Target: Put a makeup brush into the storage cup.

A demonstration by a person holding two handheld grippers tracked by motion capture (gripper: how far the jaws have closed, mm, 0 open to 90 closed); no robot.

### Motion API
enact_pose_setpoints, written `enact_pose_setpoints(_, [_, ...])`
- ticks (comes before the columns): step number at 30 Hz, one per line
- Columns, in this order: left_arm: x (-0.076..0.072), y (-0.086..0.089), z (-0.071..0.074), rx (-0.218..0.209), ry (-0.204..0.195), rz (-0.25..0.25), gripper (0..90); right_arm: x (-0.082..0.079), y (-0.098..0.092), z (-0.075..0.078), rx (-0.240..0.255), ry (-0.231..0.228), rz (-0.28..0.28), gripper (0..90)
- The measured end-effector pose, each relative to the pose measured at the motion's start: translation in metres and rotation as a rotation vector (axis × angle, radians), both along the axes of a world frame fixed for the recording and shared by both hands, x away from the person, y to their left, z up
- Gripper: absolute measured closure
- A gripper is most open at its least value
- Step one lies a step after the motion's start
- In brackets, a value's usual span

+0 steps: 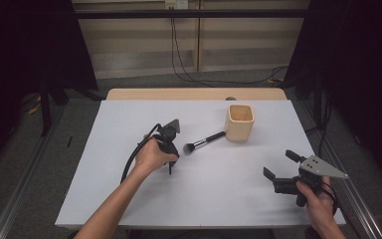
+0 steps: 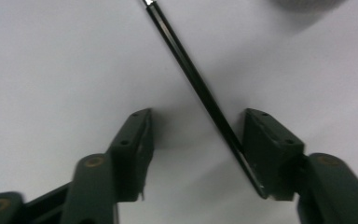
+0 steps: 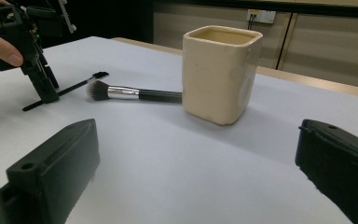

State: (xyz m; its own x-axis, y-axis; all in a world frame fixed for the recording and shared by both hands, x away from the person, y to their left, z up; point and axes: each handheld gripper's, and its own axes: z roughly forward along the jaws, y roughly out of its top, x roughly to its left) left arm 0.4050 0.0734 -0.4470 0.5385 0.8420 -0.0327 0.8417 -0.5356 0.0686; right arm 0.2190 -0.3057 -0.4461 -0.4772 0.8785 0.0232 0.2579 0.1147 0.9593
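The cup (image 1: 239, 122) stands toward the table's (image 1: 129, 199) far right, with the brush (image 1: 204, 142) lying against its left side and reaching toward the centre. A thin black stick (image 2: 200, 88) lies between the left gripper's (image 1: 169, 144) spread jaws, beside the brush head. The near half of the table lies bare between the left gripper and the right gripper (image 1: 281, 167).

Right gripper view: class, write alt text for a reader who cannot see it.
A cream square cup stands on a white table, with a makeup brush lying beside it. Two open black fingers frame the foreground; at upper left a hand holds another gripper over a thin black stick.
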Motion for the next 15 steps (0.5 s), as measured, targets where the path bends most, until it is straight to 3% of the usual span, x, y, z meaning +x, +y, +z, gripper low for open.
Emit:
enact_pose_setpoints(2, [0.0016,0.0035,0.0004,-0.009,0.002,0.010,57.7,-0.0002,0.0002,-0.0001,-0.002,-0.001,0.002,0.0])
enact_pose_setpoints(13, [0.0039,0.0035,0.0006,0.009,0.025,0.003,62.7,-0.0005,-0.0001,-0.0001,-0.008,-0.002,0.004,0.0])
enact_pose_setpoints(15, [0.0045,0.0047,0.0010,0.007,0.036,0.004,67.4,-0.0006,-0.0005,-0.0003,-0.006,0.001,0.003,0.0])
